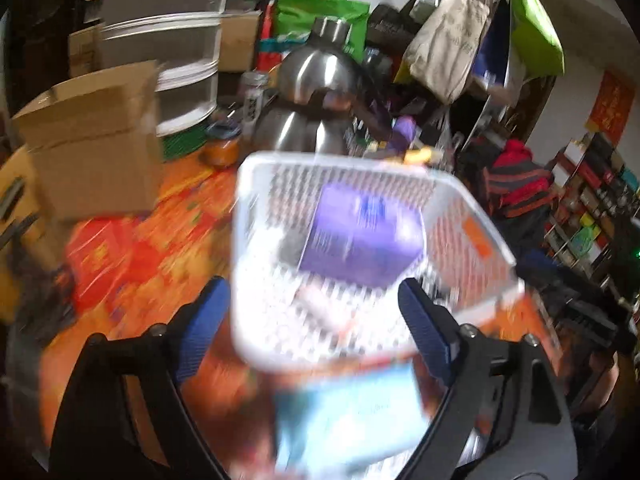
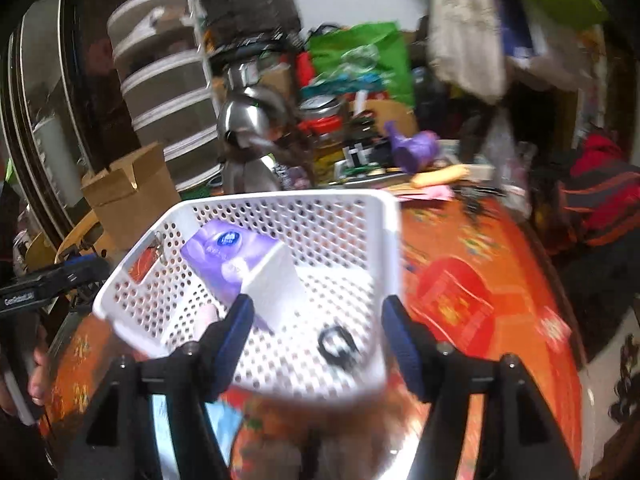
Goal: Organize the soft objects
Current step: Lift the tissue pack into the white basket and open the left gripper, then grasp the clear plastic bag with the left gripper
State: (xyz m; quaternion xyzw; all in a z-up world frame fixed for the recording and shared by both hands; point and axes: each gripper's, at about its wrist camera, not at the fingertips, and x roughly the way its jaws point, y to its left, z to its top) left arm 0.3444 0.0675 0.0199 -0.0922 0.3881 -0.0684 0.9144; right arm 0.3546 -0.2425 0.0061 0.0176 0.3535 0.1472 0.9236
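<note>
Basket: white, perforated, on orange counter.
Inside: purple tissue pack.
Left tongs: released.
Right tongs: released.

Motion blur smears the left wrist view: the white perforated plastic basket shows doubled edges, and the print on the purple soft pack inside it cannot be read. A pale blue packet below the basket is a blur, cut off by the bottom edge. In the right wrist view, a small black ring-shaped object in the basket is too smeared to identify.
</note>
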